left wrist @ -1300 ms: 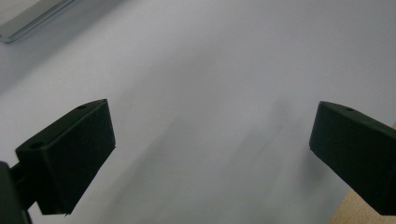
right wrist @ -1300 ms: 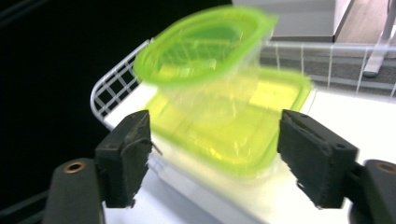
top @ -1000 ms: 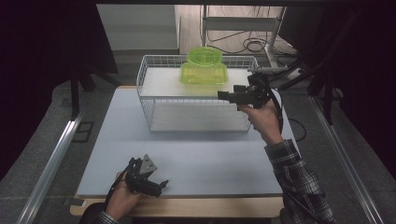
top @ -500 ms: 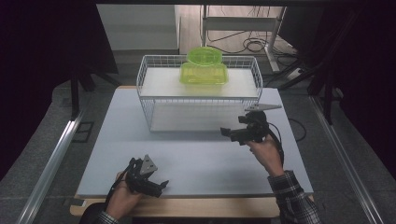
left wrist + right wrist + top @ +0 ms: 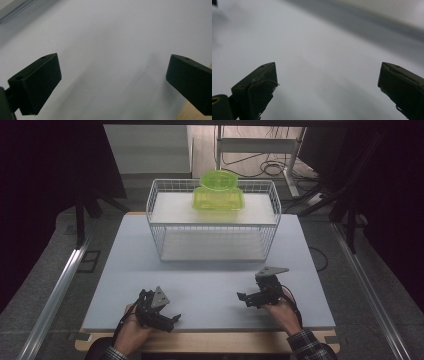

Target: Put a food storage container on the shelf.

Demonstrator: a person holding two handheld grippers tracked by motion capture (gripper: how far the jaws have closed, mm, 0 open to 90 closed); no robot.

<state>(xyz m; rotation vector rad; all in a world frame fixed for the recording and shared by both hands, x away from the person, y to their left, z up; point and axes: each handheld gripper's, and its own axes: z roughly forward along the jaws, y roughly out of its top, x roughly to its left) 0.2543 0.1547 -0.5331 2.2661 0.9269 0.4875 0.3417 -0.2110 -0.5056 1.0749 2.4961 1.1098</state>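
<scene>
Resting both grippers low on table, jaws wide, nothing held.
L gripper [image 5: 172,319] at 7, R gripper [image 5: 243,298] at 5, its jaws just opened; green box [image 5: 218,197] sits in wire basket [image 5: 214,251] at 12. Looks light, stiff, slick plastic: grab side walls.

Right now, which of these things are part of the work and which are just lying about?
Part of the work:
- yellow-green plastic container, on the top shelf of the white wire rack
- right claw, open and empty, low over the table
- left claw, open and empty

Just lying about:
- cables on the floor behind the table
</scene>
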